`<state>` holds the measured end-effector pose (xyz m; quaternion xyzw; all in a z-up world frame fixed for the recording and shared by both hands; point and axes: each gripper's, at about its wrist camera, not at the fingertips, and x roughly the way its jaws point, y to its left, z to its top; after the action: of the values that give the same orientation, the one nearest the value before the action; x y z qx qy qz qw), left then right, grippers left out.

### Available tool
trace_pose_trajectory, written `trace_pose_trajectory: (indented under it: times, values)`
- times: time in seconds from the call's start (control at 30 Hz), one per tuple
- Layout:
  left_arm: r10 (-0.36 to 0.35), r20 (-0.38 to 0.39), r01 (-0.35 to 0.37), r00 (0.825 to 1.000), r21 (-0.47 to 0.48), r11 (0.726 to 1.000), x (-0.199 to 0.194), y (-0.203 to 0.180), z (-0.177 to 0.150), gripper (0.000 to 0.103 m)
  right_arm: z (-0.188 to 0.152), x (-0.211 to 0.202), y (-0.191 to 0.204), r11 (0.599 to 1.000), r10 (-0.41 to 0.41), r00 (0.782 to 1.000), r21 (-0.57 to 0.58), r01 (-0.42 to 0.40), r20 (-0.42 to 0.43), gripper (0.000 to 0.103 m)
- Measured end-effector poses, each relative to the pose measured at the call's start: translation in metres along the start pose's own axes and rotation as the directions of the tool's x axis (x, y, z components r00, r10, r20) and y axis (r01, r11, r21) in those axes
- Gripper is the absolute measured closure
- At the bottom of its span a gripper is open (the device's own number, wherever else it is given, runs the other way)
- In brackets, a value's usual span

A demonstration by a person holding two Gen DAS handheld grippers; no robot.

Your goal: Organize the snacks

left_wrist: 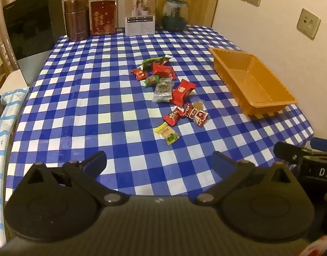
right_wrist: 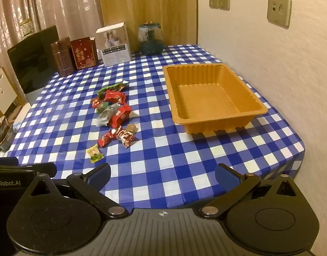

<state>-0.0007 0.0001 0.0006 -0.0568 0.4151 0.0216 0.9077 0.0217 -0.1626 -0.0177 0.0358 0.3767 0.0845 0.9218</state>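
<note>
One table under a blue-and-white checked tablecloth [left_wrist: 82,98] fills both views, its cloth smooth and slightly glossy. On its right side, near the wall, sits one orange tray [right_wrist: 214,125], a thin moulded plastic rectangle with ribbed, fluted walls and nothing inside. Along the far edge stand four containers: a brown cylindrical tin [left_wrist: 76,19], a red flat tin [left_wrist: 103,18], a white cardboard box [left_wrist: 139,13] and a rounded glass jar [left_wrist: 175,16]. The snacks [left_wrist: 163,81], about ten small crinkly wrapped pieces, lie scattered in the middle of the cloth, left of the tray: mostly red, two green, one clear and one yellow candy [left_wrist: 166,133] nearest. The left gripper [left_wrist: 159,162] and right gripper [right_wrist: 162,175] hover at the near edge, fingers spread wide apart, holding nothing.
</note>
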Motion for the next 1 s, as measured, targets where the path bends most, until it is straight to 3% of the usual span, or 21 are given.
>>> trace_pose_trajectory:
  times: [1.0]
  values:
    - [0.012,0.003,-0.012,1.0,0.011,1.0,0.0005,-0.0038,-0.002,0.0,-0.0007,0.003,-0.0019,1.0,-0.006,1.0,-0.002,0.006,0.004,0.0]
